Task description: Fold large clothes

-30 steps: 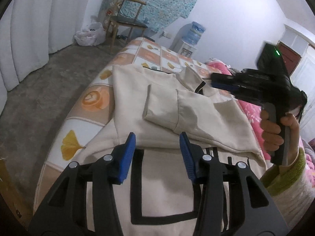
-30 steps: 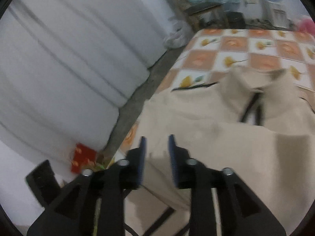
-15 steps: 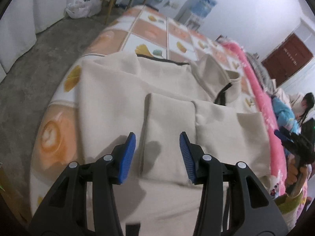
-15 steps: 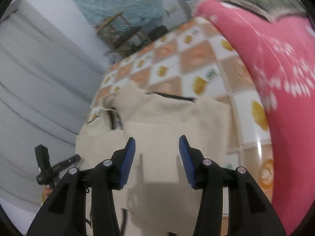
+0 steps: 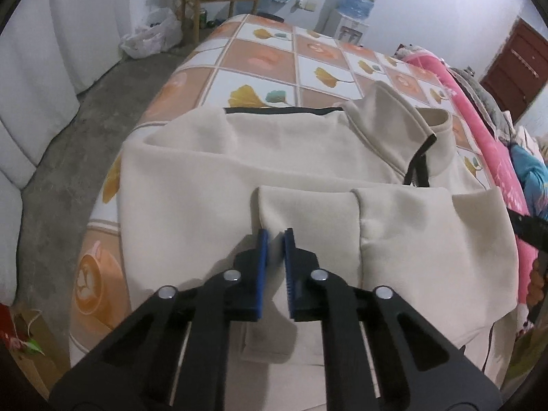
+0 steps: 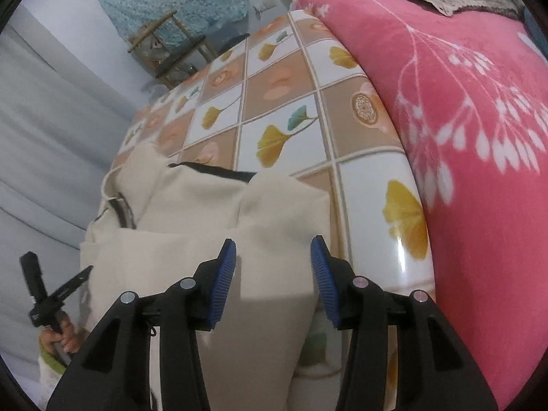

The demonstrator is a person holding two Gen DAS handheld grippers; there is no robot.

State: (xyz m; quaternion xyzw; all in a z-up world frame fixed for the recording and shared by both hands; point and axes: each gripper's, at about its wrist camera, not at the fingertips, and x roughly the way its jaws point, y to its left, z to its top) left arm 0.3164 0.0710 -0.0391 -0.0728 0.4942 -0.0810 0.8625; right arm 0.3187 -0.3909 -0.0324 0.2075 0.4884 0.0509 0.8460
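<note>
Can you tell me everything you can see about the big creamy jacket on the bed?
The cream jacket looks like soft, thick fleece. It lies spread flat on the tiled-pattern bed cover, with a stand-up collar, a dark zipper and dark trim along one edge. Both sleeves are folded across its middle. The left gripper, nearly closed, is at the folded sleeve's cuff; whether it pinches the cloth is unclear. The right gripper hangs open over one side.

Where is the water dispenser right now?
In the left wrist view, the water dispenser stands top right against the far wall, beyond the bed.
</note>
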